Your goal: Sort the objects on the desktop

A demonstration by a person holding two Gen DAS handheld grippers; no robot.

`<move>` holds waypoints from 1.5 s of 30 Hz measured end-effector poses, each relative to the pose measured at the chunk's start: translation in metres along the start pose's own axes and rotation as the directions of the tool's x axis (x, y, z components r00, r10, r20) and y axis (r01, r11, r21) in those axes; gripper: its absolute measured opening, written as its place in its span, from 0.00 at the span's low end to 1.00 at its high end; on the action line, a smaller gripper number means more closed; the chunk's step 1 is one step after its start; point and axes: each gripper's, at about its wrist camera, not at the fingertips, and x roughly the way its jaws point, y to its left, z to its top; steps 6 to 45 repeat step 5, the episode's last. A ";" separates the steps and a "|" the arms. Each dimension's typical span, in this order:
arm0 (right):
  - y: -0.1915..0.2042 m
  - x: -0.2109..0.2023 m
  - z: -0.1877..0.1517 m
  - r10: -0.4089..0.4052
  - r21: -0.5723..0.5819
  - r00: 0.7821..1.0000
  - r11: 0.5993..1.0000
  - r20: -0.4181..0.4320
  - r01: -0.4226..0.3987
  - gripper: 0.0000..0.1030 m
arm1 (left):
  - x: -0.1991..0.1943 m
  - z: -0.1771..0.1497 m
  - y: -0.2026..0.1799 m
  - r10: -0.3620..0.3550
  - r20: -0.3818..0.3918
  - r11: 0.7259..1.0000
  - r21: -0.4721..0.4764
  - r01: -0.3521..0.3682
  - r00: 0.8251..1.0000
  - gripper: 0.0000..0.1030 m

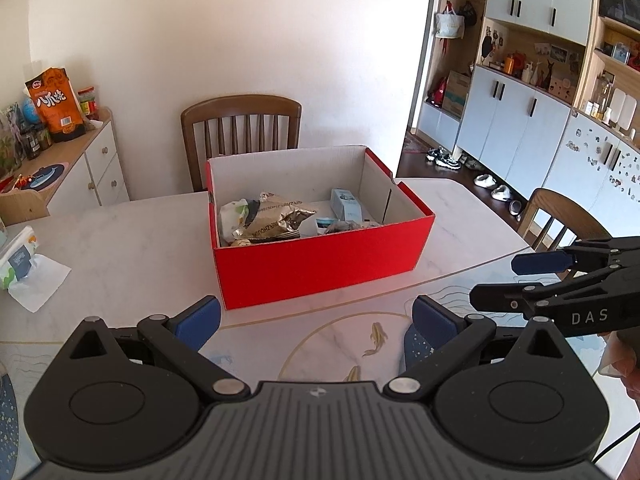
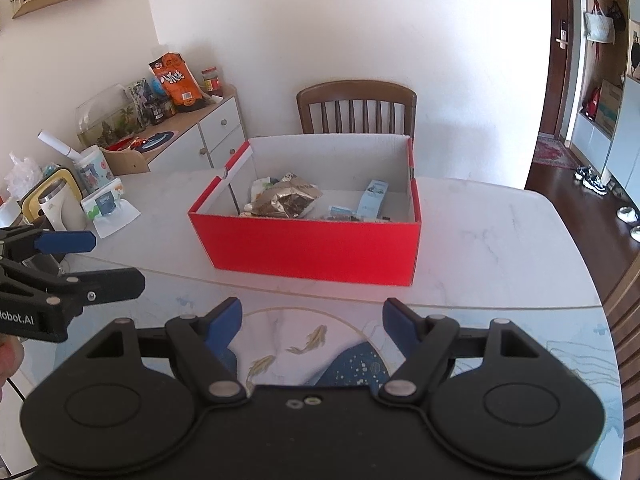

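Note:
A red cardboard box with a white inside stands on the marble table; it also shows in the right wrist view. In it lie a crumpled foil snack bag, a pale blue carton and other small packets. My left gripper is open and empty, just in front of the box. My right gripper is open and empty, also short of the box. Each gripper shows at the side of the other's view: the right gripper, the left gripper.
A tissue pack with loose tissue lies at the table's left. A white mug and cups stand by it. A wooden chair is behind the box, another chair at the right. A sideboard with snacks stands left.

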 end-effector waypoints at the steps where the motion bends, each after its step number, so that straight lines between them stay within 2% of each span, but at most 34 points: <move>1: 0.000 0.000 -0.001 -0.001 0.002 1.000 1.000 -0.002 0.001 0.75 | 0.000 0.000 0.000 0.001 -0.001 1.000 0.000 -0.001 1.000 1.00; 45: -0.002 -0.001 -0.004 -0.003 0.011 1.000 1.000 -0.009 0.003 0.75 | 0.000 -0.002 0.001 0.001 -0.006 1.000 -0.003 -0.001 1.000 1.00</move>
